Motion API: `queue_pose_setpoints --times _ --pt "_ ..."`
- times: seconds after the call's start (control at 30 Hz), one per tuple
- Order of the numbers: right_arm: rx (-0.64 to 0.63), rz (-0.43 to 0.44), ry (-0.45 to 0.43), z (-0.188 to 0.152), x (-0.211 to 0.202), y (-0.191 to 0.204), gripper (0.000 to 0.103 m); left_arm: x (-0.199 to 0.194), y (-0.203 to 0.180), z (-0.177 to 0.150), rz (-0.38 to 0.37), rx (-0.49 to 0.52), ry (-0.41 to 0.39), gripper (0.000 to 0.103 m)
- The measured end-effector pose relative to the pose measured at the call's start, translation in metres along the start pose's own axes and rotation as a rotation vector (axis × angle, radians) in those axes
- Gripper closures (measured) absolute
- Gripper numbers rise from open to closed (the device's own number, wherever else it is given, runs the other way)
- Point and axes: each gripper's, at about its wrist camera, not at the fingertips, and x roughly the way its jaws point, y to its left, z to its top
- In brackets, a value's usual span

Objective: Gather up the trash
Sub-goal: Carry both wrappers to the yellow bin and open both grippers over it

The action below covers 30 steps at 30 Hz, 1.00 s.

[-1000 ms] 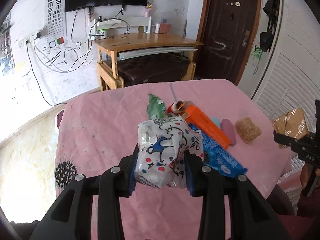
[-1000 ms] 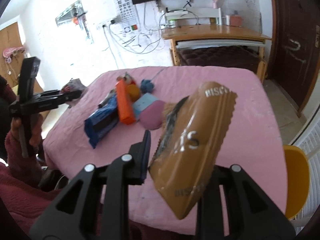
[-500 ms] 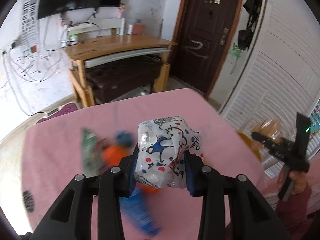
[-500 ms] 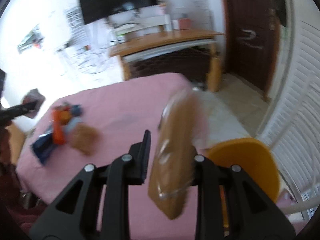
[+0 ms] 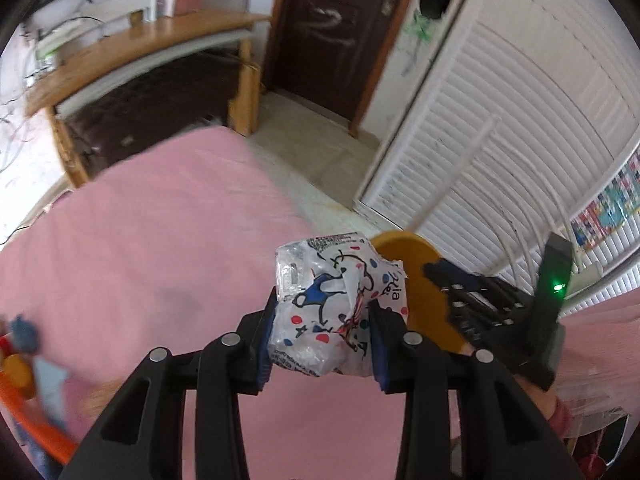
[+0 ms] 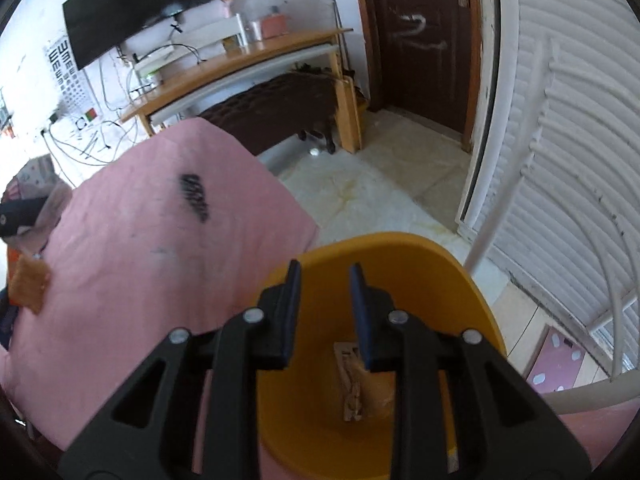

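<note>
Both grippers had swung from the table to the yellow bin (image 6: 472,280): the right gripper (image 6: 325,286), its jaws parted and empty, hung above the brown biscuit wrapper (image 6: 356,388) lying inside, while the left gripper (image 5: 322,320), at the bin's 9 o'clock, clenched a crumpled printed wrapper (image 5: 332,300), probably next to drop.

1. Both feeds come to me in soft, even daylight, with no hard shadows on the pink bench (image 5: 168,248).
2. The white wall (image 6: 36,128) at the left of the right wrist view is blown out to glare.
3. Motion blur smears the left wrist view: the clutter (image 5: 24,364) at its left edge is streaked, while the fingers (image 5: 264,344) stay sharp.
4. Fisheye bending bows the louvred doors (image 6: 568,160), and the corners go black.
</note>
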Motion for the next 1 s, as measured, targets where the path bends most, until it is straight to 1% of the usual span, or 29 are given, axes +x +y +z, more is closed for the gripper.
queue_pose_setpoints --times 0.07,0.17,0.2,0.23,0.27,0.3,0.33,0.4,0.53,0.6,0.7,0.73,0.77,0.8,0.83,1.0 --pt "0.019 -0.009 0.011 -0.002 0.005 -0.01 0.079 0.02 -0.02 0.005 0.005 0.01 0.025 0.069" --pt "0.048 -0.008 -0.006 -0.005 0.003 -0.025 0.079 0.042 -0.043 0.007 -0.002 0.036 0.066 0.062" --pt "0.056 -0.009 -0.014 -0.006 0.001 -0.03 0.079 0.047 -0.049 0.008 0.001 0.043 0.074 0.057" --pt "0.069 -0.014 -0.026 -0.008 -0.003 -0.036 0.079 0.053 -0.056 0.009 -0.002 0.047 0.085 0.049" --pt "0.08 -0.022 -0.033 -0.009 -0.007 -0.041 0.079 0.056 -0.06 0.009 -0.011 0.049 0.096 0.044" --pt "0.096 -0.032 -0.042 -0.011 -0.01 -0.048 0.079 0.063 -0.066 0.01 -0.022 0.049 0.115 0.034" --pt "0.107 -0.037 -0.048 -0.012 -0.014 -0.053 0.079 0.066 -0.068 0.009 -0.026 0.048 0.123 0.03" --pt "0.139 -0.046 -0.064 -0.015 -0.021 -0.064 0.079 0.073 -0.075 0.01 -0.042 0.049 0.141 0.029" --pt "0.174 -0.058 -0.088 -0.017 -0.031 -0.077 0.079 0.075 -0.083 0.008 -0.038 0.069 0.141 0.029" --pt "0.178 -0.056 -0.098 -0.015 -0.036 -0.079 0.079 0.07 -0.083 0.006 -0.039 0.07 0.132 0.029" --pt "0.165 -0.047 -0.11 -0.012 -0.042 -0.071 0.079 0.057 -0.075 0.006 -0.049 0.056 0.109 0.029" --pt "0.153 -0.042 -0.113 -0.01 -0.044 -0.066 0.073 0.052 -0.073 0.006 -0.049 0.049 0.099 0.029" --pt "0.144 -0.038 -0.115 -0.008 -0.045 -0.06 0.052 0.047 -0.069 0.006 -0.05 0.042 0.088 0.029" --pt "0.137 -0.031 -0.117 -0.006 -0.047 -0.055 0.039 0.04 -0.064 0.007 -0.052 0.033 0.076 0.029" --pt "0.134 -0.025 -0.125 -0.003 -0.049 -0.052 0.024 0.036 -0.061 0.006 -0.054 0.028 0.07 0.029" --pt "0.1 -0.017 -0.157 0.007 -0.06 -0.03 0.023 0.016 -0.042 0.005 -0.051 0.001 0.035 0.029"
